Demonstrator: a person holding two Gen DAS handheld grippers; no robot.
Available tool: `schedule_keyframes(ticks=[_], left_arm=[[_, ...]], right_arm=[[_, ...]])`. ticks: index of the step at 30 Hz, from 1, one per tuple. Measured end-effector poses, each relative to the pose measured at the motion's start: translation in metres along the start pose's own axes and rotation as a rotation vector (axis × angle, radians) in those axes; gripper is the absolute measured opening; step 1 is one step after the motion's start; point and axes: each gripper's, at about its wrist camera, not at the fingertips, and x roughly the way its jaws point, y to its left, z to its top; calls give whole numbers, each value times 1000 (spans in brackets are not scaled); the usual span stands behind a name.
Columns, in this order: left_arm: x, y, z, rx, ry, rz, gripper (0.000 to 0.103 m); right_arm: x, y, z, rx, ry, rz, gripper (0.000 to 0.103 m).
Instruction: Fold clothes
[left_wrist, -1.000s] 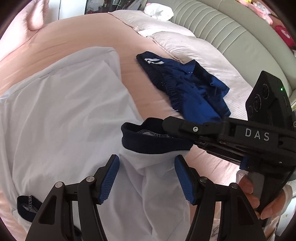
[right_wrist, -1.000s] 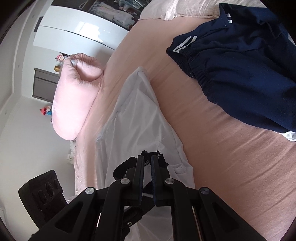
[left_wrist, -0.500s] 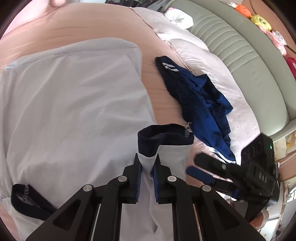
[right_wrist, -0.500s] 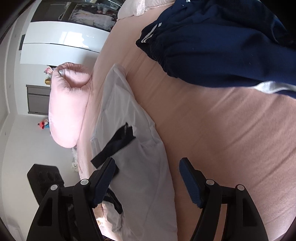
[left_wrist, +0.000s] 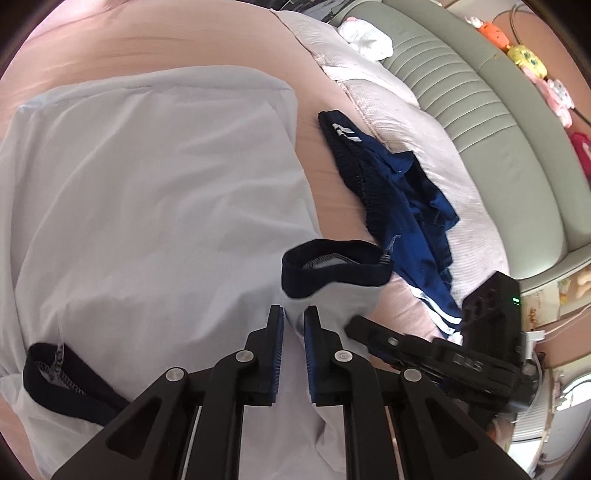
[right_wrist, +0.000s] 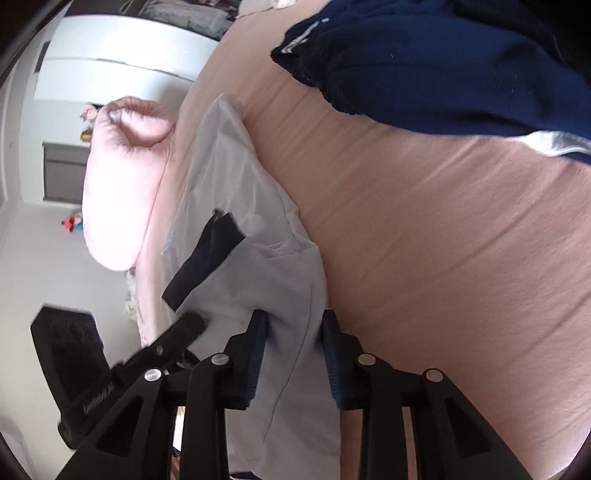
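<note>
Pink-sheeted bed (left_wrist: 229, 48): left tongs (left_wrist: 293, 321) pinch pale-blue navy-cuffed shirt (left_wrist: 147, 192) sleeve, right tongs (right_wrist: 294, 325) closing on shoulder fabric w/ cloth between—I'd fold inward evenly.

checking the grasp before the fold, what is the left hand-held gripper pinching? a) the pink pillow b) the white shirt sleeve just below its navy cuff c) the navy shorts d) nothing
b: in the left wrist view the left hand-held gripper is shut on the white shirt sleeve just below its navy cuff; the navy shorts lie apart on the bed.
</note>
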Motion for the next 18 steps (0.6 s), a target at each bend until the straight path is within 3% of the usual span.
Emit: schedule_keyframes(ticks=[5, 7, 8, 9, 13, 18], left_arm=[[-5, 5, 2, -14, 53, -79, 12], [-6, 4, 6, -17, 62, -73, 32], [-6, 4, 8, -15, 60, -63, 62], [-7, 3, 10, -13, 51, -55, 79], [-8, 0, 21, -9, -1, -47, 79], [17, -11, 31, 64, 97, -81, 79]], right_arm=[[-3, 10, 1, -64, -29, -40, 21], [-8, 18, -1, -124, -46, -63, 20], [-10, 22, -1, -150, -55, -72, 20], [-11, 23, -1, -159, -62, -69, 20], [-11, 27, 0, -192, -63, -64, 20], [-15, 35, -2, -243, -68, -69, 20]])
